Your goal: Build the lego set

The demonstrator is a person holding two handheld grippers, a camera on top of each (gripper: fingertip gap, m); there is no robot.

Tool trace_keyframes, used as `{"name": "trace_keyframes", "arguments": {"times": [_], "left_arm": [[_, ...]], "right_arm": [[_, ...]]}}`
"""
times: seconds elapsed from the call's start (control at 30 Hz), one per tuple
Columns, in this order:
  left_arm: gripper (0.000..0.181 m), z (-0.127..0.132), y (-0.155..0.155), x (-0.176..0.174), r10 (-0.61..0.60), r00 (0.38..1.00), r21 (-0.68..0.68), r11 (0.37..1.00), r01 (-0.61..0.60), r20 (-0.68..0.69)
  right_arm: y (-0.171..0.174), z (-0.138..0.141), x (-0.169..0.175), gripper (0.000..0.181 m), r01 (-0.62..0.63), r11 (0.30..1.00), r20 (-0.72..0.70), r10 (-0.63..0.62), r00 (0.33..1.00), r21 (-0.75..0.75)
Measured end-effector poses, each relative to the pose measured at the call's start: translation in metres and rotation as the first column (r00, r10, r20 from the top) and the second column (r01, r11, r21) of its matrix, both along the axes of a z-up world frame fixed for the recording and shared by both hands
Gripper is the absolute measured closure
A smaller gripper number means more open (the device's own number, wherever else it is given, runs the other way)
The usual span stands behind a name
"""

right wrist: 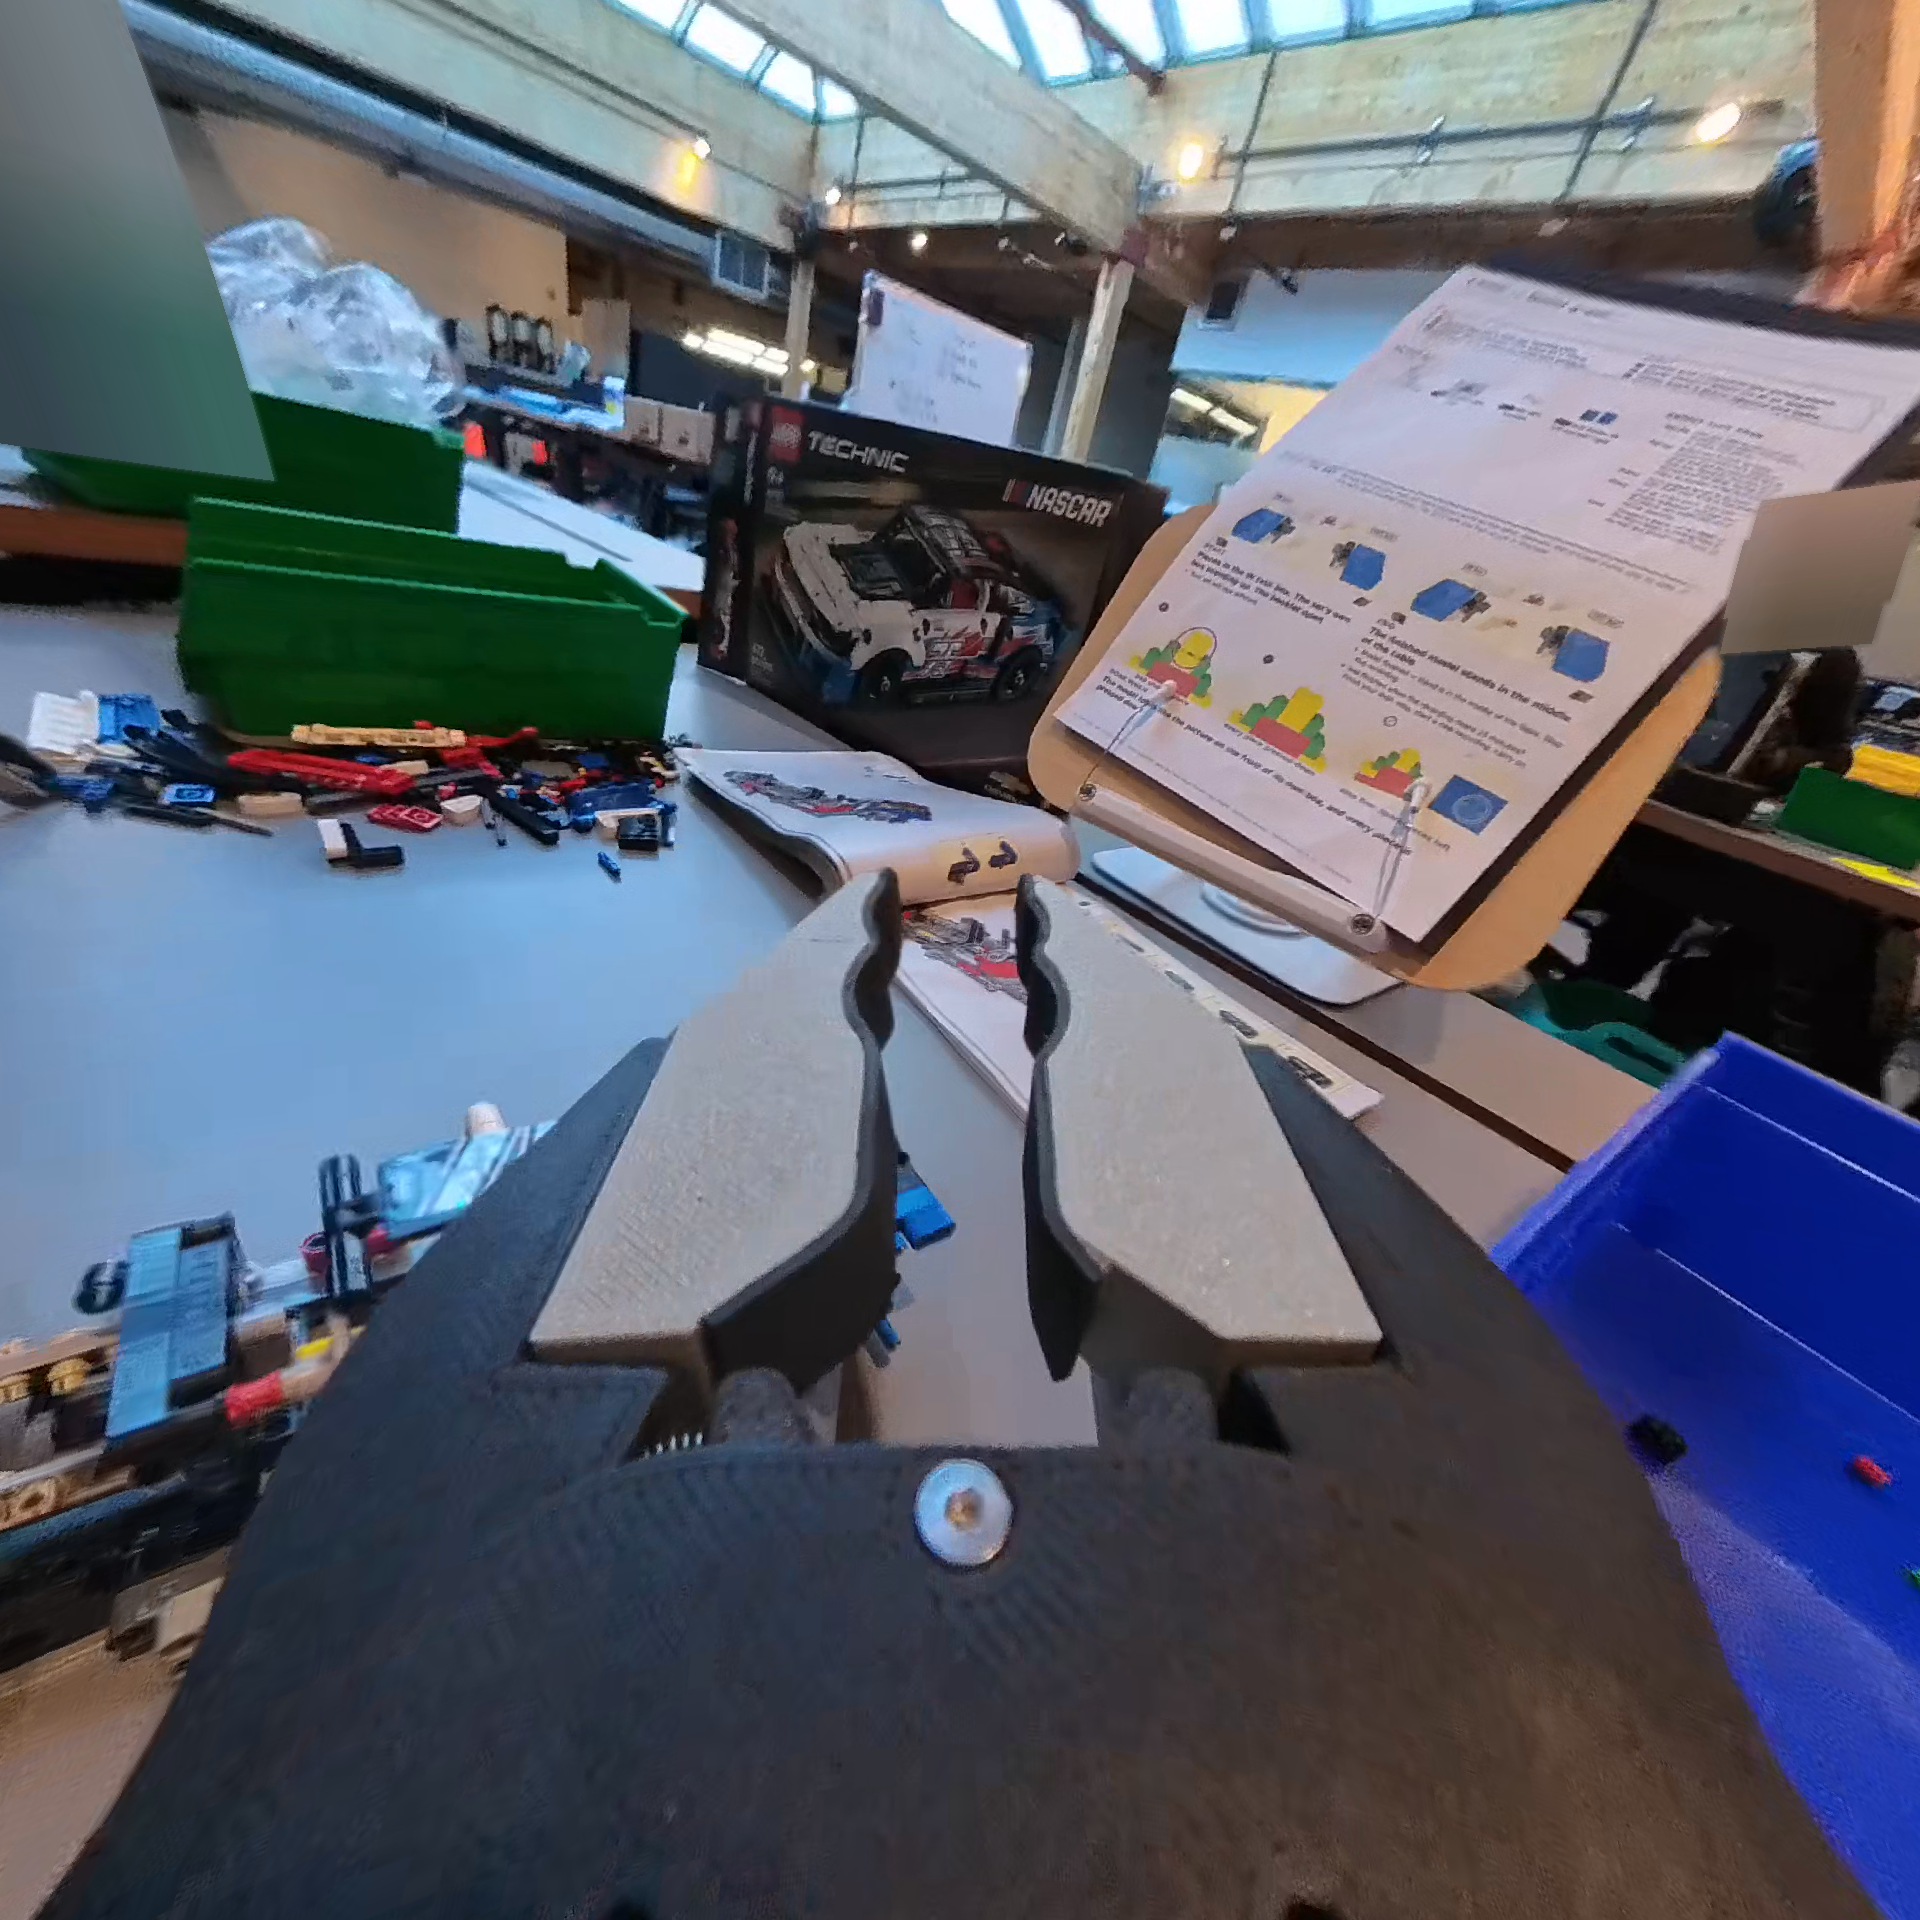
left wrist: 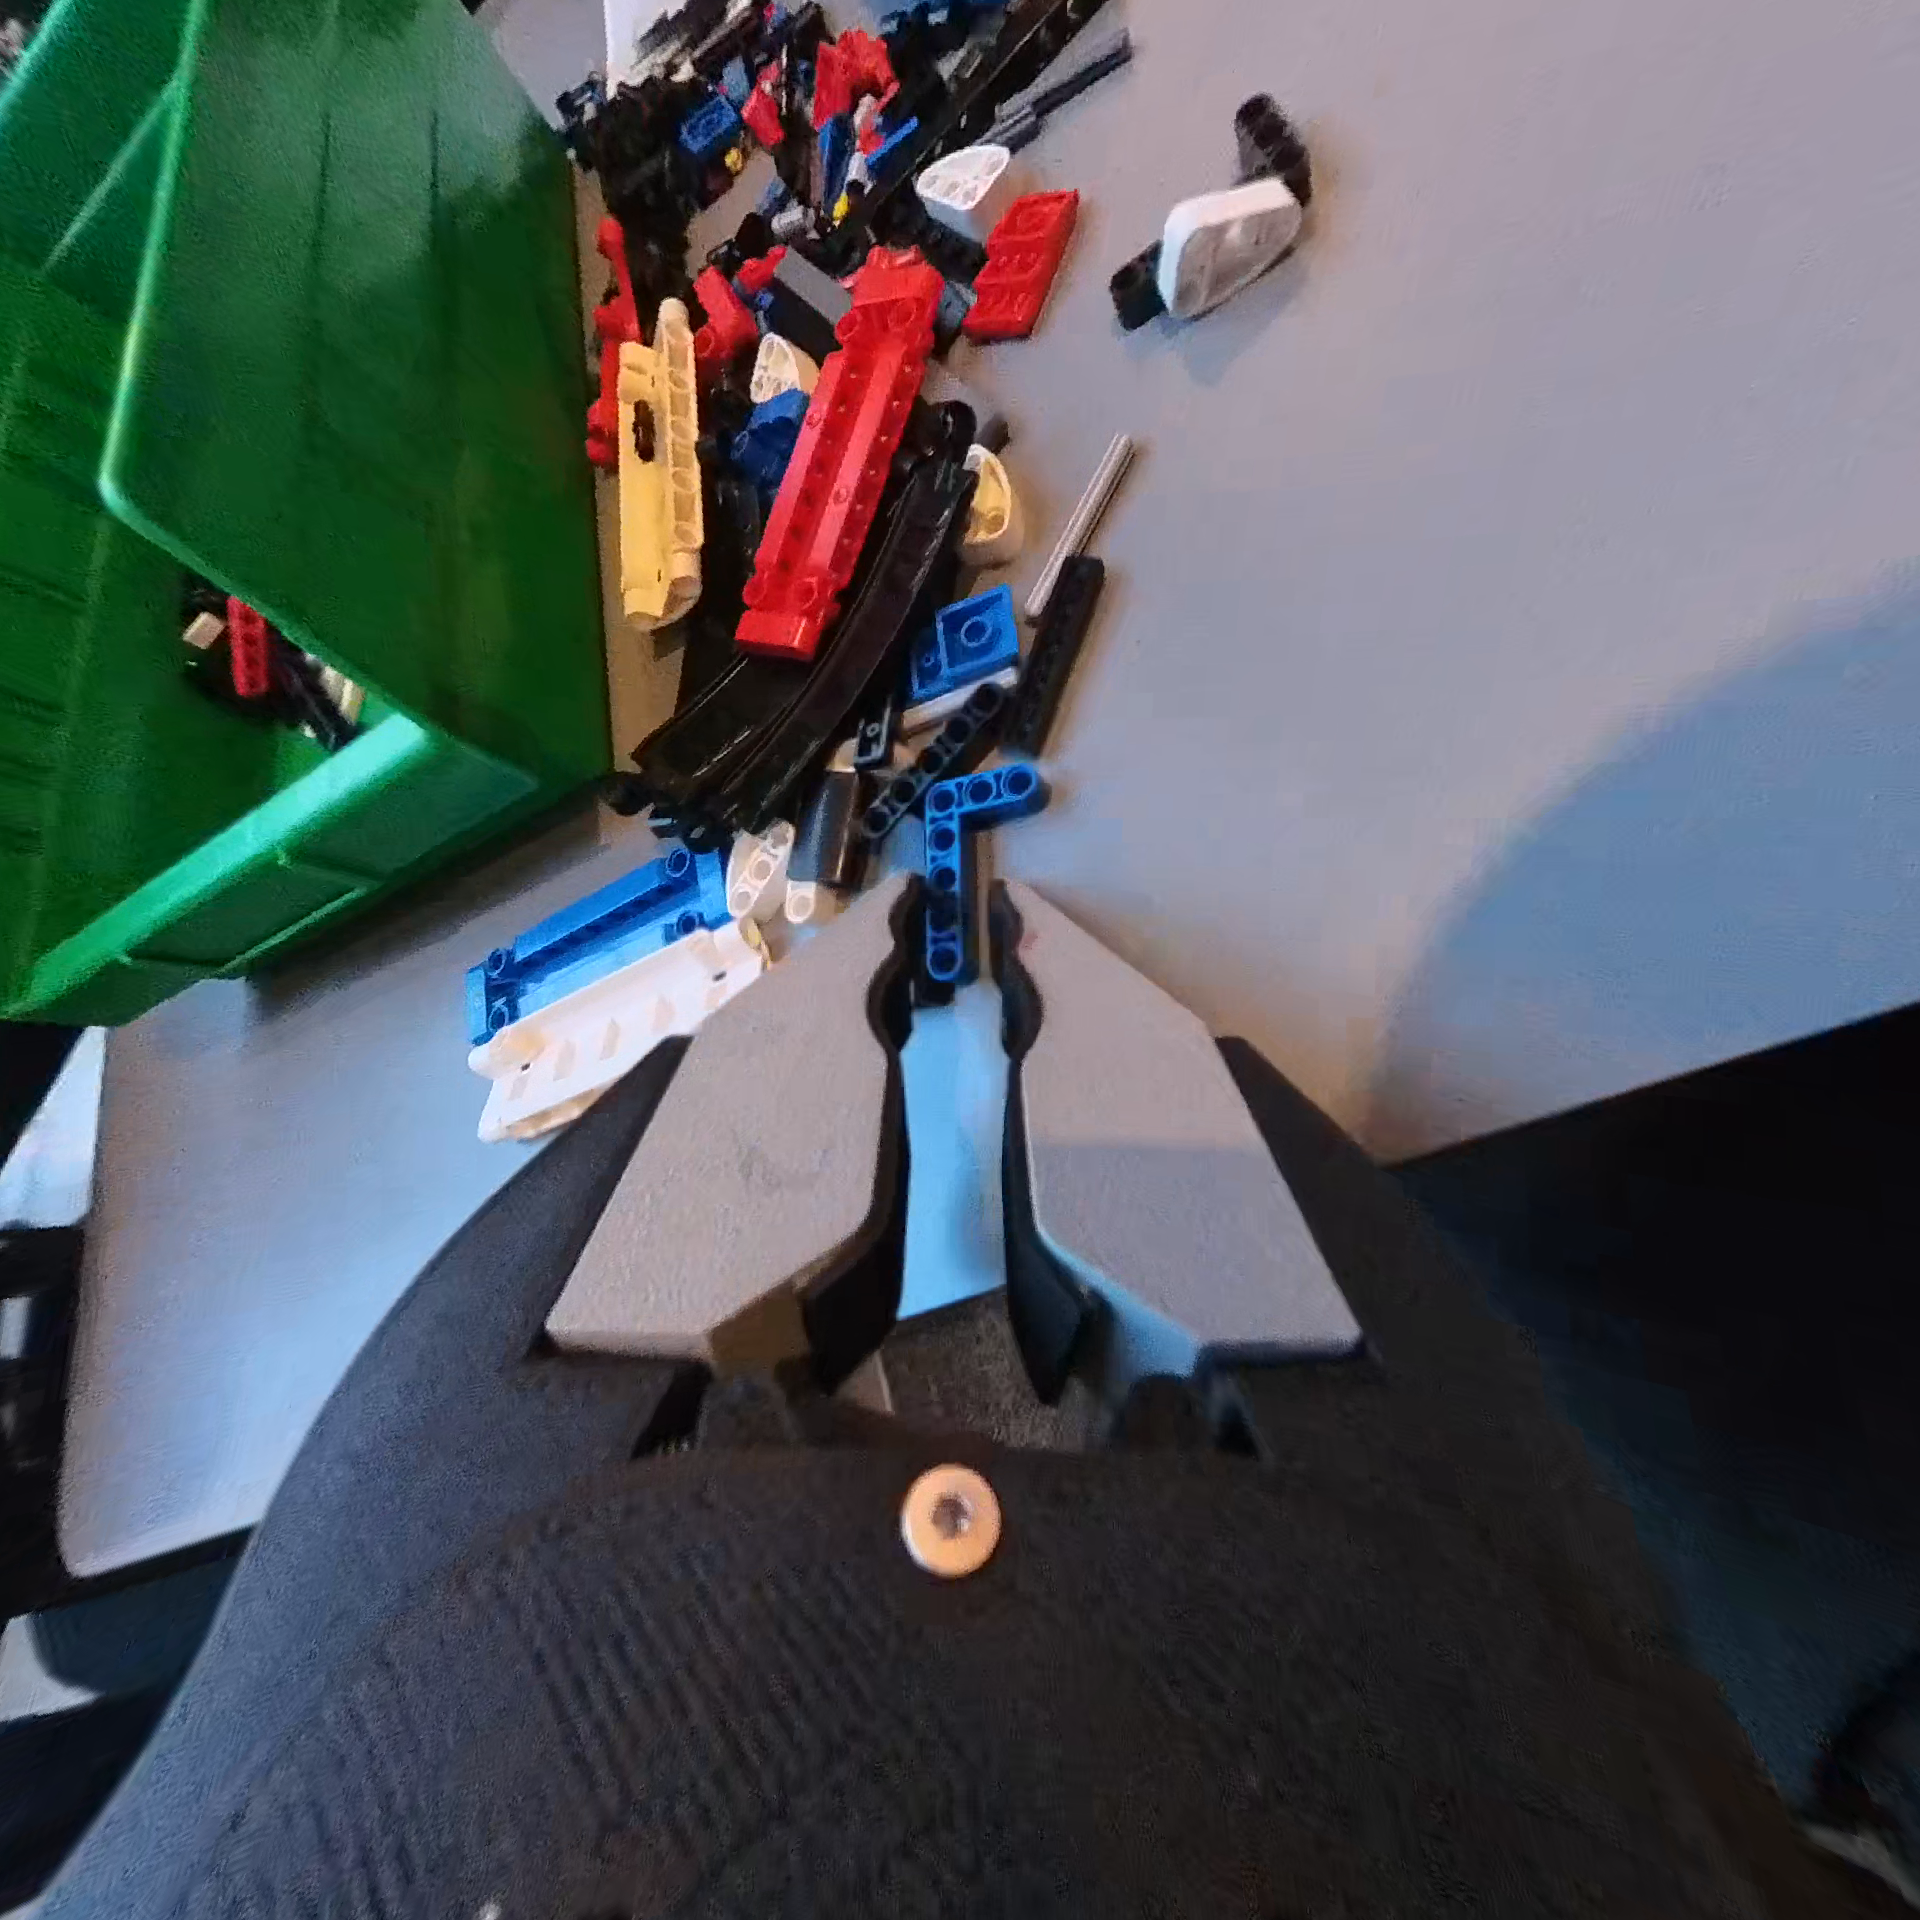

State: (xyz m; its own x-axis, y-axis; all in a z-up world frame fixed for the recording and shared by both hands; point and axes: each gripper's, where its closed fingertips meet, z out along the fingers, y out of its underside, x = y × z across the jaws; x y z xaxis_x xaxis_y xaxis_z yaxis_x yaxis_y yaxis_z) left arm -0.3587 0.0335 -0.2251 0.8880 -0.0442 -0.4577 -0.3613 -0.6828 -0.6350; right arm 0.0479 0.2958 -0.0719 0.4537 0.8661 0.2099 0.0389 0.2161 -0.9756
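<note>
While my left gripper (left wrist: 951, 904) straddles the blue L-shaped holed beam (left wrist: 956, 852) without clamping it, bare grey tabletop (left wrist: 1455, 520) lies open from 1 to 3 o'clock, its edge at 4; my right gripper (right wrist: 951, 925) hovers parted over the printed booklet (right wrist: 852, 810).

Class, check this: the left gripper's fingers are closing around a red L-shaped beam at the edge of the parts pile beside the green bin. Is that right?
Not quite. The L-shaped beam between the left gripper's fingers is blue, not red, as the left wrist view shows. The rest holds: it lies at the pile's edge beside the green bin.
</note>
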Motion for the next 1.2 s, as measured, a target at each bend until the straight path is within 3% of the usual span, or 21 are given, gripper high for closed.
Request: {"name": "trace_keyframes", "arguments": {"times": [0.17,0.27,0.43,0.5,0.6,0.7,0.93,1.2], "left_arm": [[0.144,0.013,-0.003,0.016,-0.086,0.976,0.119,0.991,0.063,0.2],[0.149,0.032,-0.004,0.033,-0.269,0.904,0.246,0.95,0.192,0.332],[0.145,0.049,0.01,0.034,-0.43,0.753,0.26,0.903,0.344,0.498],[0.145,0.052,0.015,0.026,-0.455,0.723,0.262,0.891,0.371,0.521],[0.143,0.049,0.017,0.015,-0.459,0.72,0.224,0.887,0.403,0.521],[0.144,0.034,0.003,0.007,-0.409,0.76,0.105,0.903,0.416,0.505],[0.159,0.012,-0.01,-0.003,-0.347,0.904,0.005,0.934,0.357,0.25],[0.173,-0.002,-0.011,0.005,-0.363,0.927,-0.106,0.922,0.372,0.093]], "right_arm": [[0.034,-0.037,0.039,0.179,0.268,0.963,0.05,-0.269,0.962,0.019],[0.06,-0.05,0.056,0.181,0.411,0.912,0.082,-0.41,0.909,-0.002],[0.085,-0.066,0.07,0.181,0.556,0.831,0.177,-0.548,0.817,0.006],[0.088,-0.066,0.075,0.181,0.582,0.813,0.18,-0.574,0.799,0.011],[0.092,-0.065,0.078,0.181,0.598,0.802,0.172,-0.59,0.789,0.009],[0.095,-0.07,0.073,0.181,0.584,0.812,0.194,-0.571,0.797,-0.01],[0.089,-0.069,0.064,0.181,0.553,0.833,0.203,-0.547,0.812,0.029],[0.083,-0.059,0.065,0.181,0.518,0.855,0.124,-0.514,0.849,-0.006]]}}
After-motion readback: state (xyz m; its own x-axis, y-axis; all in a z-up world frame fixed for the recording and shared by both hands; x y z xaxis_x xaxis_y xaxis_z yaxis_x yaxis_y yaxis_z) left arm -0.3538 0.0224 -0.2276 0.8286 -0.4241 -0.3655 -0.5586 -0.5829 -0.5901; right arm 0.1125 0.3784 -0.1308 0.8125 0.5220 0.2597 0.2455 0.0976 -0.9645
